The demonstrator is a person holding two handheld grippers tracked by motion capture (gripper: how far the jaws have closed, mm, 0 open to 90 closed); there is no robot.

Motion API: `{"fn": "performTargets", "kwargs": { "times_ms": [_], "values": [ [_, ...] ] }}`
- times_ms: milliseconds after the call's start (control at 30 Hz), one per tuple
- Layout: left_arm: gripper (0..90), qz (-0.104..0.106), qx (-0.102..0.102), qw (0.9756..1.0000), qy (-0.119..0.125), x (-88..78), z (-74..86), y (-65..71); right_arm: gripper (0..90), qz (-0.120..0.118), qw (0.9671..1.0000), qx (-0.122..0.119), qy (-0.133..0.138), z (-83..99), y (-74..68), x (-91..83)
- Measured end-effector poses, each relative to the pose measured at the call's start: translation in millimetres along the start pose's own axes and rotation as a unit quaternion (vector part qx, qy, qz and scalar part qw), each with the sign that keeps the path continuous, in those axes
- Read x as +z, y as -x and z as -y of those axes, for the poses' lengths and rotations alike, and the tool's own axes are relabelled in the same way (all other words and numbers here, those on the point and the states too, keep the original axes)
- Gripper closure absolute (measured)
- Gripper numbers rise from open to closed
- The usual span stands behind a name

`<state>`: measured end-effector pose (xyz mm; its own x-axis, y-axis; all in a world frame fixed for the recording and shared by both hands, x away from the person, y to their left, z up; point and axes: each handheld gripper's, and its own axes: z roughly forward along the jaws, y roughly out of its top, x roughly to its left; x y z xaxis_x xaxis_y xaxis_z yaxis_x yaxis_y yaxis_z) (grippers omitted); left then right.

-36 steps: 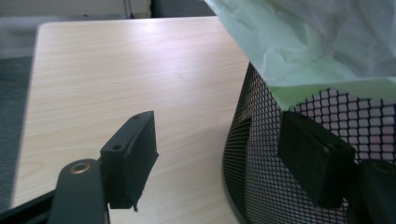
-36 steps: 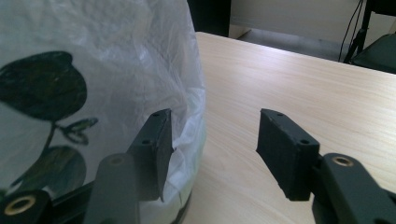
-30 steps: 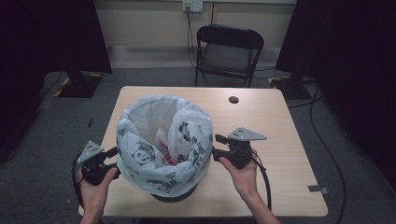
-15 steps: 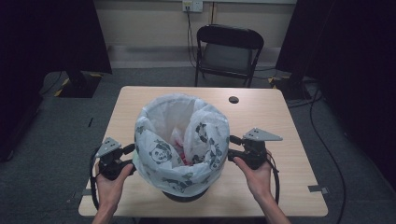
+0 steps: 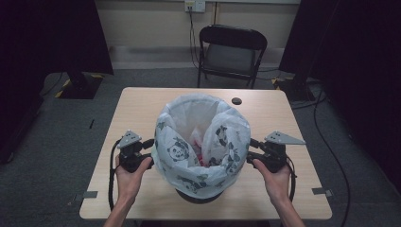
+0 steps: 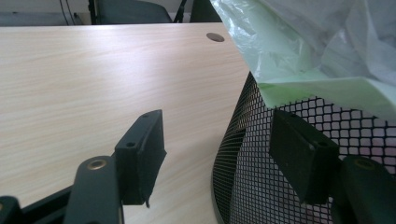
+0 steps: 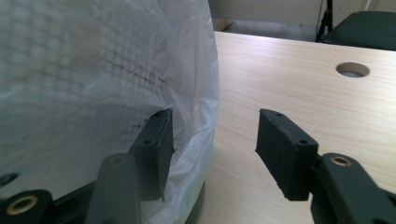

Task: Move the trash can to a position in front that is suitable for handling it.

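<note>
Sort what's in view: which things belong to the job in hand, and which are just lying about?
In the job:
- panda-print bag
- black mesh bin
- left gripper, open
- right gripper, open

Lying about:
- folding chair
- table, with its cable hole

A round black wire-mesh waste bin point(image 5: 201, 191) is stood upright near the front middle of the table. It is lined with a thin white plastic bag printed with pandas point(image 5: 179, 151), whose open mouth is folded down over the rim and draped over most of the mesh wall.
</note>
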<state>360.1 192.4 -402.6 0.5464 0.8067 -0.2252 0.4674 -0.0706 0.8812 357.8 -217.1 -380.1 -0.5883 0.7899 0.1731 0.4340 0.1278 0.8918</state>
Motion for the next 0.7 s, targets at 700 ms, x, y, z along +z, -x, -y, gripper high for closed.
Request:
{"fn": "performTargets", "kwargs": {
  "times_ms": [700],
  "values": [
    [19.9, 0.014, 0.007, 0.9998, 0.011, -47.0, 4.3, -28.0, 47.4, -0.027, 0.9988, 0.011, 0.040, -8.6, 17.1, -29.5]
  ]
}}
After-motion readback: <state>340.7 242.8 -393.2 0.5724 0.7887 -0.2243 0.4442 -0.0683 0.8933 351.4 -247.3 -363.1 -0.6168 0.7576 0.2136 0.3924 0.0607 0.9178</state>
